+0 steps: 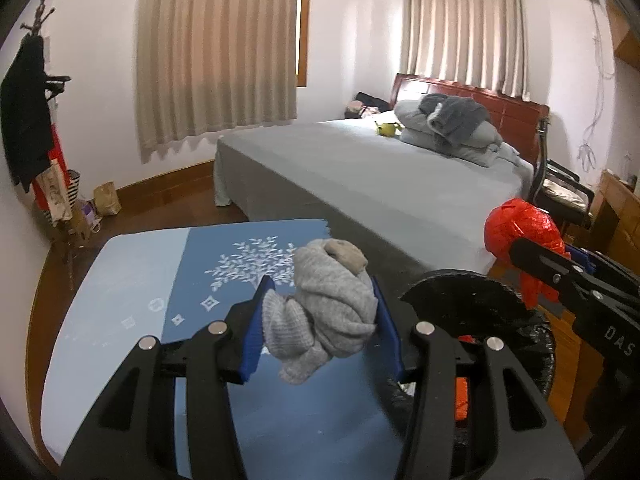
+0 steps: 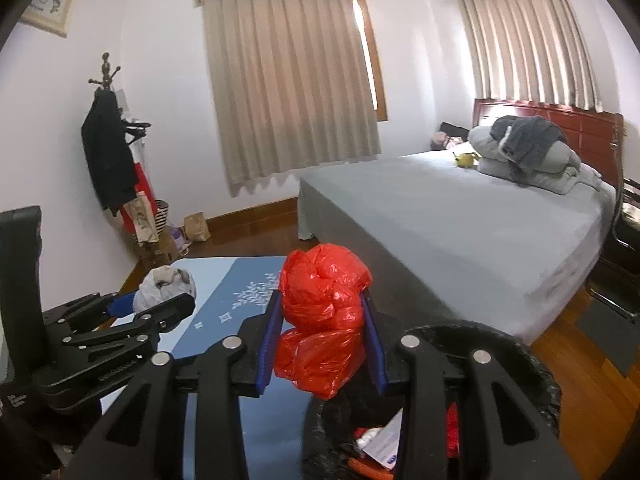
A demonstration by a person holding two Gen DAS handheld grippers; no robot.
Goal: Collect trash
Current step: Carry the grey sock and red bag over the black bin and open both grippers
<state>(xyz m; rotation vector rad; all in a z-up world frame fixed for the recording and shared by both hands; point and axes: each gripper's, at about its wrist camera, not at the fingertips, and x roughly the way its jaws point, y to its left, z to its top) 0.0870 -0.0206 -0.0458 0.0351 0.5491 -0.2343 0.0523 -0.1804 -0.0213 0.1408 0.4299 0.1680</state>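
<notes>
Left gripper (image 1: 320,320) clenched on grey sock bundle (image 1: 328,304), held above blue mat (image 1: 224,264). Right gripper (image 2: 322,332) clamps red plastic bag (image 2: 324,316). Black-lined bin (image 2: 532,364) rim just below right claw, contents partly hidden by fingers. Bed (image 2: 460,224) edge ahead-right; bare wood floor between mat and wall.

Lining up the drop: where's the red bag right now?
Red bag is clamped in the right claw, centre of the right-wrist view, just above the black-lined bin.
</notes>
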